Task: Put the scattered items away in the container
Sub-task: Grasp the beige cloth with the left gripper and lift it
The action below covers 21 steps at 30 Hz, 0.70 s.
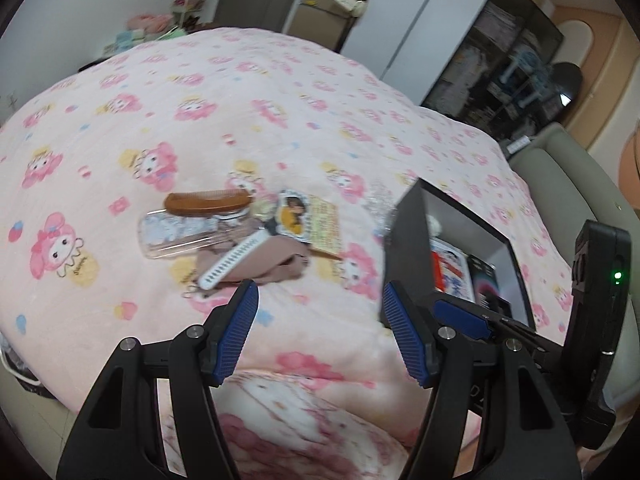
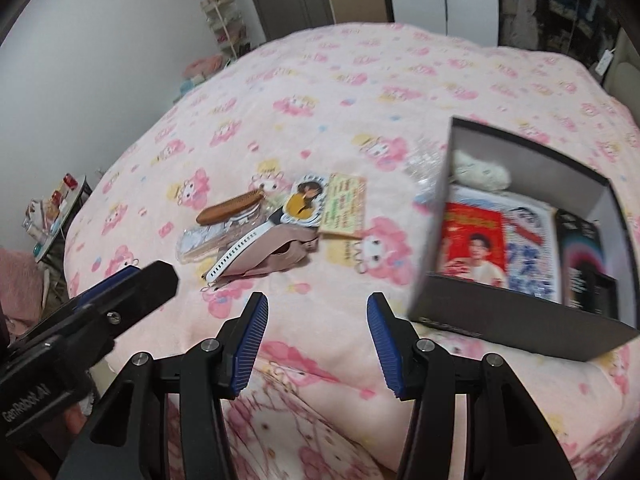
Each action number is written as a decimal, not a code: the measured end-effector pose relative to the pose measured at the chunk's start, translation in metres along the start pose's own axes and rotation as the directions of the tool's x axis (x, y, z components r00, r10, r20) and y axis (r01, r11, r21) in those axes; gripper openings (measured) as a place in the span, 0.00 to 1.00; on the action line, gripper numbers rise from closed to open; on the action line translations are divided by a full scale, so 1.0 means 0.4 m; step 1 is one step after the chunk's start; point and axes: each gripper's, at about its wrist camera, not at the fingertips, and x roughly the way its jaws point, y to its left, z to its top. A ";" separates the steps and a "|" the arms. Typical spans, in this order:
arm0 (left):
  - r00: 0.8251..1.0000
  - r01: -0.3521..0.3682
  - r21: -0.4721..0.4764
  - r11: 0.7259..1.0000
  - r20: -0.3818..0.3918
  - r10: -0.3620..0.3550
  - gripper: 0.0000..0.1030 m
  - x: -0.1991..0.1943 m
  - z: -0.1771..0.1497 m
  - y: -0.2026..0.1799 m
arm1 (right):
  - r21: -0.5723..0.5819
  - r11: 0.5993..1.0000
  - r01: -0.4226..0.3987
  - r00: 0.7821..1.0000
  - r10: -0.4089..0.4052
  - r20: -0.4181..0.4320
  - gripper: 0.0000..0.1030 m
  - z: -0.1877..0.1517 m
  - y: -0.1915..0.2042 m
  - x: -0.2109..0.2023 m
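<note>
The job looks partly done. The dark box point(image 2: 520, 316) sits on the pink bed point(image 2: 360, 92) to the right of the pile and already holds a red booklet point(image 2: 472, 240), a blue-and-white printed piece, a dark packet point(image 2: 580, 252) and something pale and fluffy point(image 2: 480, 172) at its far end. Still out on the bed, left of the box, lie a brown comb point(image 2: 228, 208), a clear case point(image 1: 176, 236), a white strap-like piece point(image 2: 240, 252) over a folded beige cloth point(image 2: 276, 252), a round picture badge point(image 2: 306, 196) and a yellow card point(image 2: 344, 208) — all bunched together, touching or overlapping. The left tool point(image 1: 318, 308) and the right tool point(image 2: 318, 316) both hang on the near side of the pile, jaws spread wide and holding nothing, so the next pick has not begun.
</note>
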 end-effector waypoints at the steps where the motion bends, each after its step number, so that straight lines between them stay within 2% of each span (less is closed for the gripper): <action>1: 1.000 -0.005 -0.014 1.000 -0.004 0.005 0.65 0.011 0.005 0.018 | -0.001 1.000 -0.005 1.000 0.005 -0.012 0.46 0.005 0.003 0.018; 5: 0.999 -0.035 -0.074 0.997 -0.036 0.032 0.65 0.066 0.021 0.094 | 0.002 0.999 -0.033 0.997 0.033 -0.066 0.46 0.031 0.015 0.105; 10: 0.987 -0.105 -0.148 0.983 -0.133 0.085 0.63 0.167 0.030 0.203 | 0.019 0.999 -0.043 0.989 0.045 -0.141 0.46 0.060 0.012 0.226; 12: 0.977 -0.099 -0.150 0.984 -0.202 0.068 0.63 0.212 0.027 0.230 | 0.044 0.998 -0.055 0.984 0.062 -0.167 0.46 0.068 0.003 0.275; 15: 0.938 -0.026 -0.155 0.988 -0.346 -0.030 0.63 0.299 0.019 0.249 | 0.079 0.993 -0.083 0.977 0.097 -0.191 0.46 0.080 -0.006 0.339; 17: 0.933 -0.010 -0.174 0.985 -0.357 -0.053 0.63 0.331 0.029 0.255 | 0.108 0.989 -0.101 0.972 0.121 -0.201 0.46 0.088 -0.013 0.385; 21: 0.933 -0.074 -0.209 0.975 -0.359 -0.006 0.61 0.386 0.060 0.286 | 0.154 0.978 -0.141 0.957 0.174 -0.231 0.46 0.087 -0.016 0.472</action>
